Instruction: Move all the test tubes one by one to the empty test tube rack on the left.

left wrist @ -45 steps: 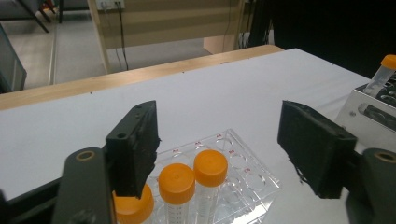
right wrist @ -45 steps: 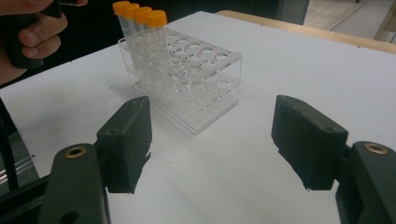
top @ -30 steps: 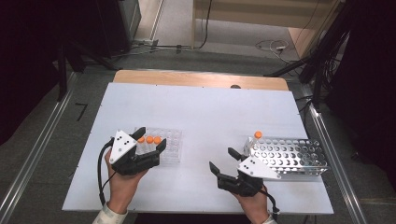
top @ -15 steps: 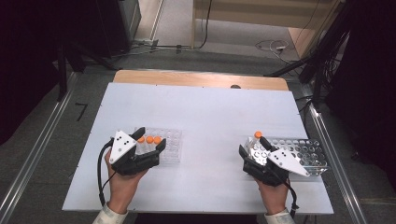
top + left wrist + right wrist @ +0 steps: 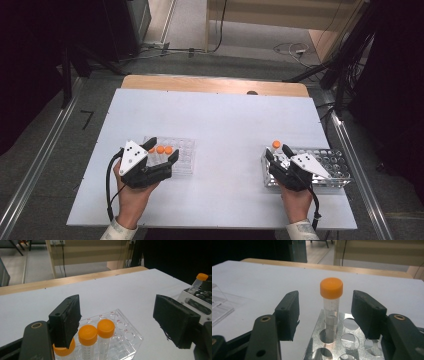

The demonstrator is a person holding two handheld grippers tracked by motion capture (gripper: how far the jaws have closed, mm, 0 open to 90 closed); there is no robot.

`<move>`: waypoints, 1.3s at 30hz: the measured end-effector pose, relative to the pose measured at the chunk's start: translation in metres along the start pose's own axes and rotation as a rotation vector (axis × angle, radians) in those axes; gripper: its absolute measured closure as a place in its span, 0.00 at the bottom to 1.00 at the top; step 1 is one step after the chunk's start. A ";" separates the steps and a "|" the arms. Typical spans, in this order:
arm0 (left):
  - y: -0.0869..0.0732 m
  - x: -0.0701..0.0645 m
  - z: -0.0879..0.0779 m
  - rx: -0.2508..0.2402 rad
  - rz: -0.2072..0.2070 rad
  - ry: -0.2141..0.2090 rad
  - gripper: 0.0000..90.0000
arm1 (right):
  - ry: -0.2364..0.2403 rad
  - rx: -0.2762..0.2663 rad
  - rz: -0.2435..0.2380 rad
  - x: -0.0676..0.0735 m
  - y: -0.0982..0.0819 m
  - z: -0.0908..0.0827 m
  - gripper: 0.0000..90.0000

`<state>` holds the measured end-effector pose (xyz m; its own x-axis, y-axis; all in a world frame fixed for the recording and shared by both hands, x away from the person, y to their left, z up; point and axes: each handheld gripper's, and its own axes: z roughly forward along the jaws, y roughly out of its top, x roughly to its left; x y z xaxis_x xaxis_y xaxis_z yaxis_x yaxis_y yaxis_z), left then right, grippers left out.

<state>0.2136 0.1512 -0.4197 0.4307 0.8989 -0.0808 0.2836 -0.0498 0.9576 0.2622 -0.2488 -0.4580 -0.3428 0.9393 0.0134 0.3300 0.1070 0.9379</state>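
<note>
Worktop: white, carries both racks.
Metal rack: right side, one orange-capped tube upright in a corner hole.
Clear rack: left, holds three capped tubes.
Right hand-held gripper: jaws just closing, either side of the tube, not touching.
Left hand-held gripper: wide apart over the clear rack, holding nothing.

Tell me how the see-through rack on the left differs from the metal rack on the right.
The clear plastic rack is transparent and square-looking, while the metal rack is shiny, perforated and longer. The clear plastic rack holds three orange-capped tubes standing side by side; the metal rack holds a single orange-capped tube at its corner. The left gripper stands over the first, the right gripper straddles the second's tube. Both sit on the white table.
</note>
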 end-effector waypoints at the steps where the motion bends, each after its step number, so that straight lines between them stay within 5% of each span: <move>1: 0.000 0.000 0.000 0.000 -0.001 0.001 0.25 | -0.005 0.005 -0.004 0.000 -0.001 0.001 0.47; 22: -0.001 -0.001 0.000 0.001 -0.002 -0.010 0.26 | -0.058 0.065 -0.008 0.000 -0.007 0.017 0.79; 39: -0.001 -0.004 0.000 0.003 0.007 -0.007 0.23 | -0.089 -0.034 -0.061 0.006 0.010 -0.001 0.80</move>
<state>0.2117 0.1479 -0.4199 0.4382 0.8957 -0.0760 0.2832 -0.0573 0.9574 0.2622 -0.2424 -0.4478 -0.2814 0.9568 -0.0734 0.2806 0.1551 0.9472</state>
